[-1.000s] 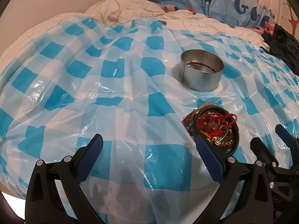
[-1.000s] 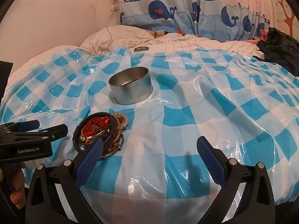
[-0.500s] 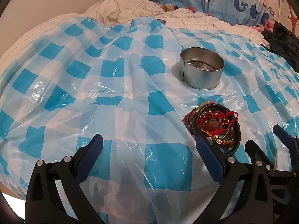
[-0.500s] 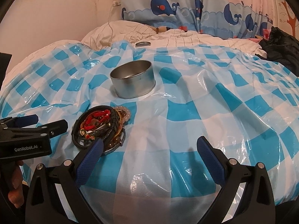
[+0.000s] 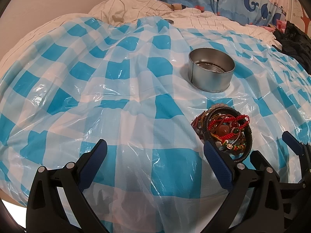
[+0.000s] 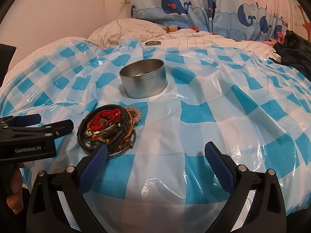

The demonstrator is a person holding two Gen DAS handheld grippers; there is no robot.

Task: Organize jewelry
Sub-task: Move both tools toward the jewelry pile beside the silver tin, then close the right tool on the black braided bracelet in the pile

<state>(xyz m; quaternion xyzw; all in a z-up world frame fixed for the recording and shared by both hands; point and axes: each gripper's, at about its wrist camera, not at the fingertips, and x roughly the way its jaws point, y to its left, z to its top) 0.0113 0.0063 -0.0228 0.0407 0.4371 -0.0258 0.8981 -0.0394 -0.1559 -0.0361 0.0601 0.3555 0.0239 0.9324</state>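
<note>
Bracelet pile point(image 6: 108, 127) on checked sheet point(image 6: 213, 116), just in front of empty tin point(image 6: 143, 81), left gripper point(image 5: 155, 155) wide open, holding nothing, left of pile, right gripper point(image 6: 155, 155) wide open, holding nothing, its left finger at pile's near edge.

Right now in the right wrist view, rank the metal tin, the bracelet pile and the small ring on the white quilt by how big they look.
1. bracelet pile, though it lies nearer the camera
2. metal tin, a close second
3. small ring, clearly smallest and farthest
</note>
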